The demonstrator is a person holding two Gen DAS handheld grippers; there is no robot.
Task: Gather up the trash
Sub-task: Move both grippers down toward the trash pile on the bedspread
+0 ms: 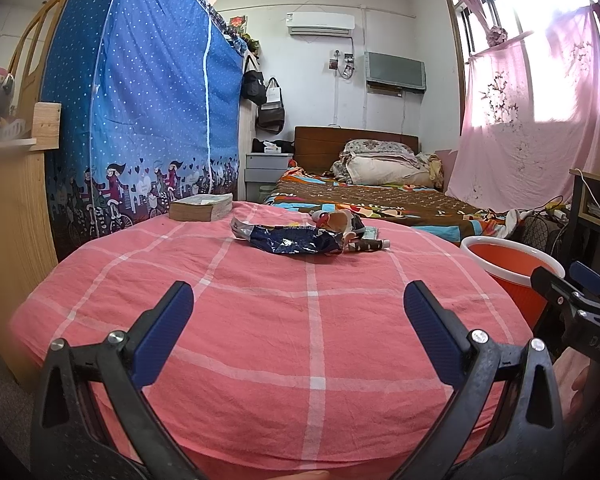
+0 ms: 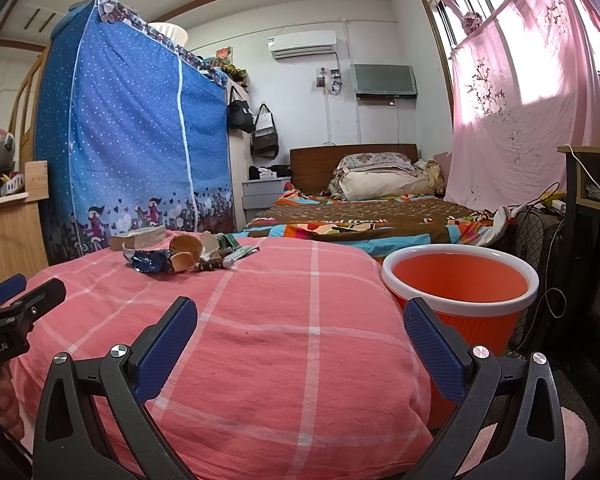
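Observation:
A heap of trash lies at the far side of a pink checked cloth point(image 1: 260, 320) point(image 2: 280, 320): a crumpled dark blue wrapper point(image 1: 296, 240) point(image 2: 150, 261), brown peel-like pieces point(image 1: 340, 220) point(image 2: 185, 249) and a small tube point(image 1: 370, 245) point(image 2: 214, 265). An orange bin with a white rim point(image 1: 508, 268) point(image 2: 460, 286) stands to the right of the cloth. My left gripper point(image 1: 298, 308) is open over the near cloth, well short of the trash. My right gripper point(image 2: 300, 320) is open too, near the bin, holding nothing.
A thick book point(image 1: 201, 208) point(image 2: 140, 237) lies behind the trash. A blue fabric wardrobe point(image 1: 148, 112) stands at left, a bed with a patterned cover point(image 1: 372, 196) beyond, a desk with cables point(image 2: 592, 184) at right, a wooden cabinet point(image 1: 8, 200) at far left.

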